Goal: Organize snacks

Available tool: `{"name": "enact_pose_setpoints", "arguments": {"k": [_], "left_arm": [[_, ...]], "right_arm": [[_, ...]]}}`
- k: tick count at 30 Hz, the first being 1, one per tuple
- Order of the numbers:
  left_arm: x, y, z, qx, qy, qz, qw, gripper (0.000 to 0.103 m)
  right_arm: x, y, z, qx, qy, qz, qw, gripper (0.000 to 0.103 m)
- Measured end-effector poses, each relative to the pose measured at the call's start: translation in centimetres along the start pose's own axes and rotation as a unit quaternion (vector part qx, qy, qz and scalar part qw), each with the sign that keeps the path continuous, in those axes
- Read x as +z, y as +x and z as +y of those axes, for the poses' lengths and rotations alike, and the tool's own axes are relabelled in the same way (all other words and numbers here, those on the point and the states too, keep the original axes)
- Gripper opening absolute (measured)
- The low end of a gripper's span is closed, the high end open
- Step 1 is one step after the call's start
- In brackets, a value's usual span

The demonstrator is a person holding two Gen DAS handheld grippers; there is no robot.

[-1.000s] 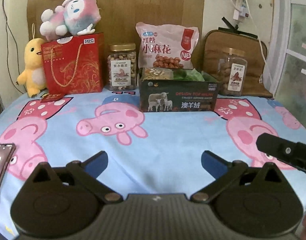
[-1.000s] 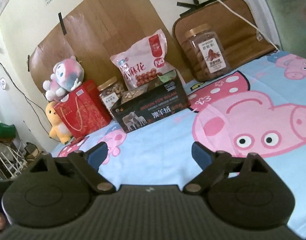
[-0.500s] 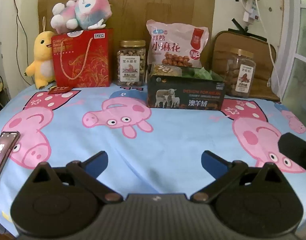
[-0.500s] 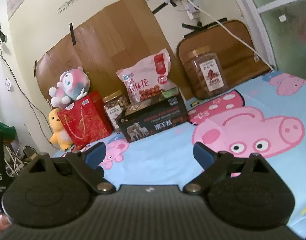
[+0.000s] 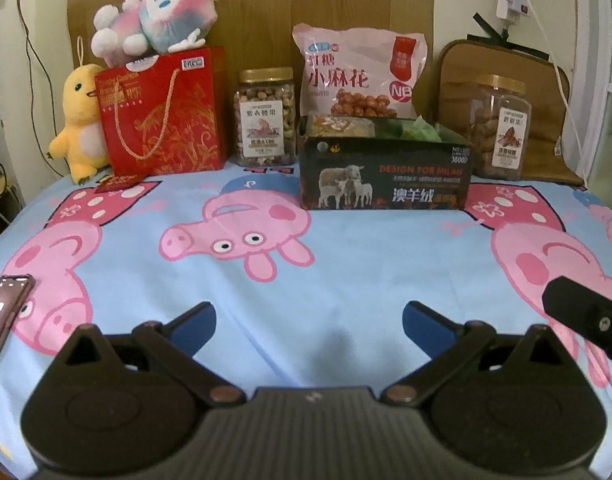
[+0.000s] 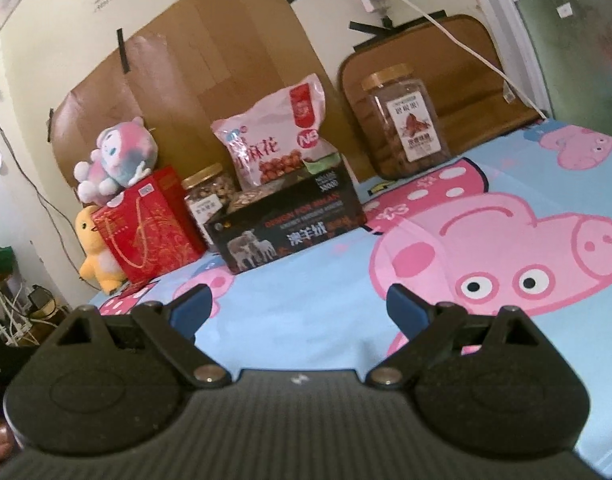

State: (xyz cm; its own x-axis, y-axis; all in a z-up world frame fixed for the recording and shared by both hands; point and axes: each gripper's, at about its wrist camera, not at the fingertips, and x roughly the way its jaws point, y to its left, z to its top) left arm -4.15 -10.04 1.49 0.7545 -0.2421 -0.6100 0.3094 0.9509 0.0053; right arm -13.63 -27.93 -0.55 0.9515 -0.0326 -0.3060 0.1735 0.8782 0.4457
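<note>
Blue pig-print cloth bearing dark cardboard snack box at far centre; left gripper and right gripper both spread wide, holding nothing.

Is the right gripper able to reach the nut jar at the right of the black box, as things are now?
Probably yes. The right gripper is open and empty, and only bare cloth lies between it and the nut jar, which stands apart from the black box.
</note>
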Motion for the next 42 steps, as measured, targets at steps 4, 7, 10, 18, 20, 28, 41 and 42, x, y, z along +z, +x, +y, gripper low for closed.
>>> {"name": "enact_pose_setpoints", "arguments": {"k": [4,7,10,18,20,28,41,42], "left_arm": [[-0.1,0.7,-0.2,0.0,0.007,0.007,1.0,0.103],[-0.1,0.9,-0.6,0.009,0.023,0.004,0.9997,0.103],[0.1,0.8,-1.1,0.019,0.041,-0.008,0.9989,0.103],[0.3,0.3,-1.4,0.015,0.051,-0.031,0.9981,0.103],[0.4,0.3,-1.6,0.023,0.057,-0.039,0.9974,0.103],[0.6,0.0,-0.7,0.017,0.04,-0.033,0.9985,0.103],[0.1,0.4,0.4,0.033,0.032,-0.005,0.9989,0.103],[0.2,0.3,0.5,0.038,0.032,-0.006,0.9987,0.103]], "right_arm": [[0.0,0.3,-0.3,-0.002,0.004,0.003,1.0,0.096],[0.1,0.3,-0.2,-0.005,0.001,-0.004,1.0,0.096],[0.1,0.6,-0.2,-0.004,0.001,-0.002,1.0,0.096],[-0.1,1.5,-0.3,-0.01,-0.002,0.009,1.0,0.096],[-0.2,1.5,-0.4,-0.013,-0.009,0.001,1.0,0.096],[-0.3,2.5,-0.1,-0.008,-0.011,0.011,1.0,0.096],[-1.2,1.7,1.9,-0.061,-0.049,-0.049,0.996,0.103],[-1.2,1.7,2.0,-0.064,-0.045,-0.05,0.996,0.103]]}}
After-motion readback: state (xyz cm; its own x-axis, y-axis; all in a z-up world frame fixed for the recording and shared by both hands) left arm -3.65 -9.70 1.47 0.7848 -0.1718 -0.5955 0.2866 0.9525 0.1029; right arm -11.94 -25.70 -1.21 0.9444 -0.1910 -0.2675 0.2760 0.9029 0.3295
